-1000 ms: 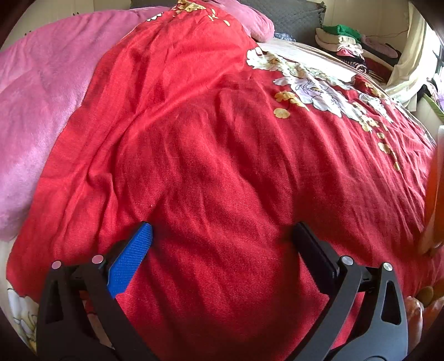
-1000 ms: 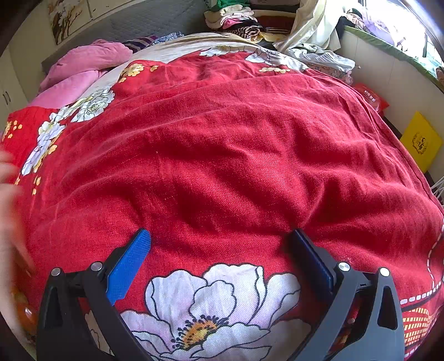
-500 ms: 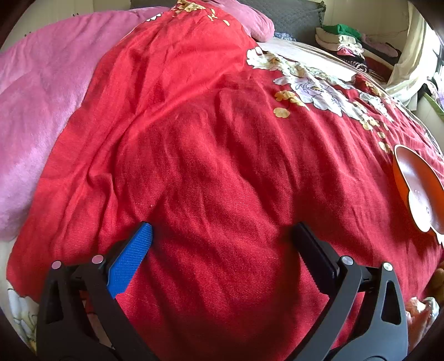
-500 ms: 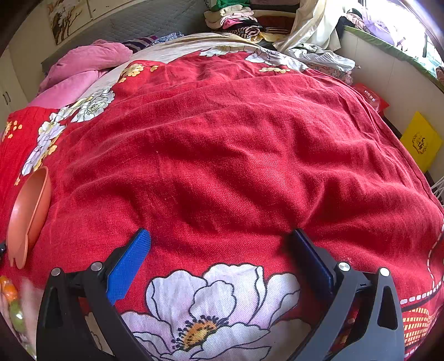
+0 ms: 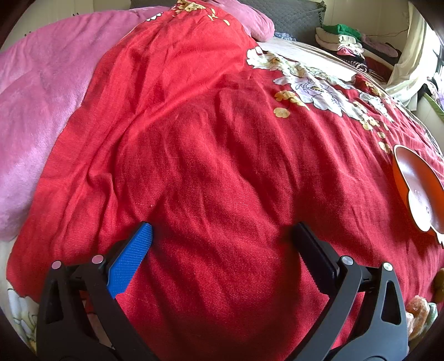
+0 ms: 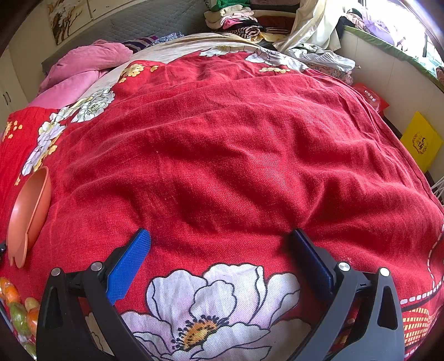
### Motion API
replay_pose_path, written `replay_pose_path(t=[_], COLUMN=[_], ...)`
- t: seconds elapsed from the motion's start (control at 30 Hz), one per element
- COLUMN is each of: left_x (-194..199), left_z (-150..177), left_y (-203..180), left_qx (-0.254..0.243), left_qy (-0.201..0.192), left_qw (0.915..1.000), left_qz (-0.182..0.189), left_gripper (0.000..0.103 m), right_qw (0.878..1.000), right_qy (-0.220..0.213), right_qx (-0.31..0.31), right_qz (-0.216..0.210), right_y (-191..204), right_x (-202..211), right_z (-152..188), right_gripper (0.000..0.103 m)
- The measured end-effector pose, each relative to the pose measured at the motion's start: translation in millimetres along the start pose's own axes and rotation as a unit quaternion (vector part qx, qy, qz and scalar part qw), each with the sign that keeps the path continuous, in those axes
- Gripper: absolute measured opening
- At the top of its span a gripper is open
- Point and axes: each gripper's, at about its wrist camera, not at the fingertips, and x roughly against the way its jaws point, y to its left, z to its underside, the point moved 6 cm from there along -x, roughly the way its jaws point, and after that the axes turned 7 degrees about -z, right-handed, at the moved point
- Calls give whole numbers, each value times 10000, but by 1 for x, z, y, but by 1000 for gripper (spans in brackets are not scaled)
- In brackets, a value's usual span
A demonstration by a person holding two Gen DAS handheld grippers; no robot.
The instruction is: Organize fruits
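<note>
An orange bowl [image 5: 416, 180] lies on the red bedspread at the right edge of the left wrist view; the same bowl [image 6: 29, 211] shows at the left edge of the right wrist view, tilted on its side. Several small fruits [image 6: 19, 308], orange and green, lie in the lower left corner of the right wrist view, and fruits [image 5: 421, 308] also show at the lower right of the left wrist view. My left gripper [image 5: 222, 238] is open over bare red cloth. My right gripper [image 6: 220, 241] is open above a white flower print, holding nothing.
A red floral bedspread [image 6: 236, 144] covers the bed. Pink blanket [image 5: 41, 97] lies at the left, folded clothes [image 6: 238, 19] at the back. A yellow bag [image 6: 421, 144] and a red bag [image 6: 371, 97] sit on the floor by the right wall.
A blurred hand at the edge of both views has withdrawn, leaving the orange bowl and the fruits lying on the bedspread. Both grippers have stayed still and open.
</note>
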Motion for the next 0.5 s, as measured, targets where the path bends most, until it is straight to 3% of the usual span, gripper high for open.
replay_pose_path(t=[0.23, 0.33, 0.4, 0.43, 0.5], left_x=[-5, 7, 38, 52, 94], left_z=[-3, -5, -3, -1, 9], left_y=[-1, 5, 11, 10, 4], left_qx=[-9, 38, 161, 207, 280], left_qy=[145, 145, -119, -185, -403], left_qw=[9999, 9999, 9997, 9996, 9988], left_qz=[30, 1, -156, -114, 92], left_gripper=[95, 95, 95, 95, 95], right_qw=[9999, 9973, 9909, 9871, 9832], right_qy=[69, -713, -1276, -1478, -1491], right_qx=[-50, 88, 427, 616, 908], right_qz=[-59, 154, 81, -72, -542], right_y=[-3, 14, 45, 67, 108], right_x=[-1, 53, 100, 125, 156], right_z=[-10, -7, 6, 20, 56], right_gripper=[99, 99, 99, 99, 99])
